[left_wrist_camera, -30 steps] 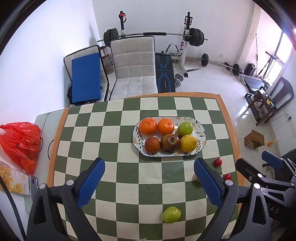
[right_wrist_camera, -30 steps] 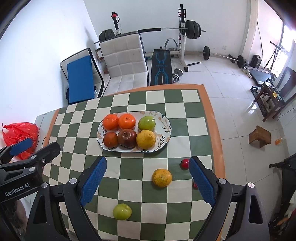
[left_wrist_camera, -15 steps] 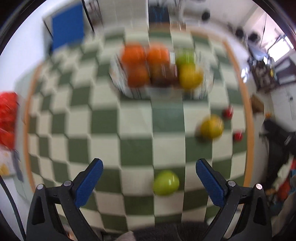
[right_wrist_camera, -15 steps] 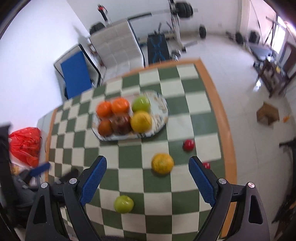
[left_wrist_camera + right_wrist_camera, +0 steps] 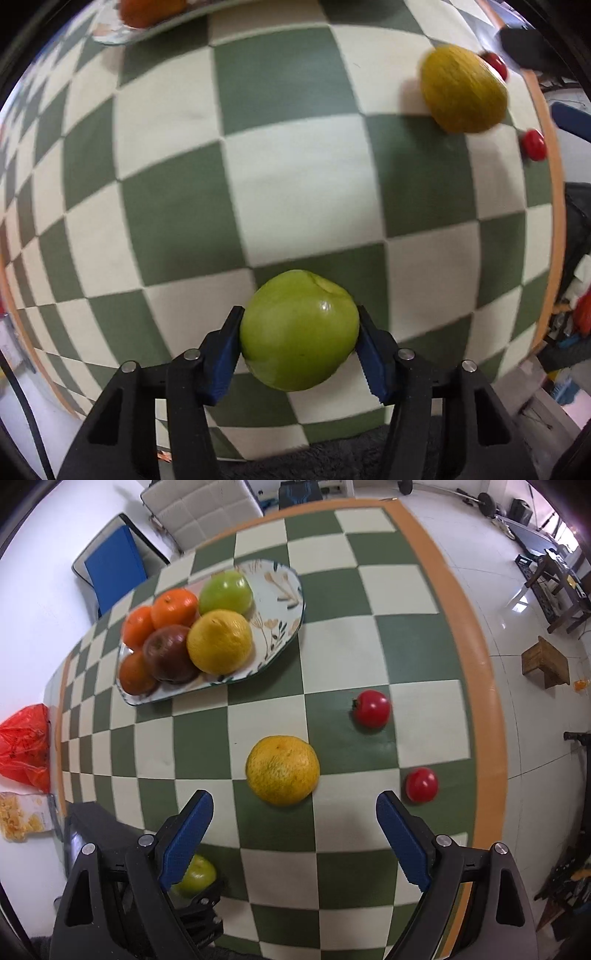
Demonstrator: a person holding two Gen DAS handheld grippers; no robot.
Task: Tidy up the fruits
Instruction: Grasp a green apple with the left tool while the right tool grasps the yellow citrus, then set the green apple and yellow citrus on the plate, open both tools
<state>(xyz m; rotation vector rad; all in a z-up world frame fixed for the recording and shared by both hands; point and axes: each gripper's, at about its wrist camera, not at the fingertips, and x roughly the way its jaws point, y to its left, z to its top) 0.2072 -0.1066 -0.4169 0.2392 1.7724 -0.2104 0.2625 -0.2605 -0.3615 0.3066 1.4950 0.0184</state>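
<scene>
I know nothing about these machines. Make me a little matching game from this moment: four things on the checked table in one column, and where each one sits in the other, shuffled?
Things:
1. green apple
2. yellow-orange citrus
3. dark red apple
4. right gripper

Places or states:
A. lying with other fruit on the flowered plate
B. pinched between the blue fingers of the left gripper
C. open, nothing between its fingers
D. loose on the tablecloth, just ahead of the open gripper

Pairs: 1-B, 2-D, 3-A, 4-C
</scene>
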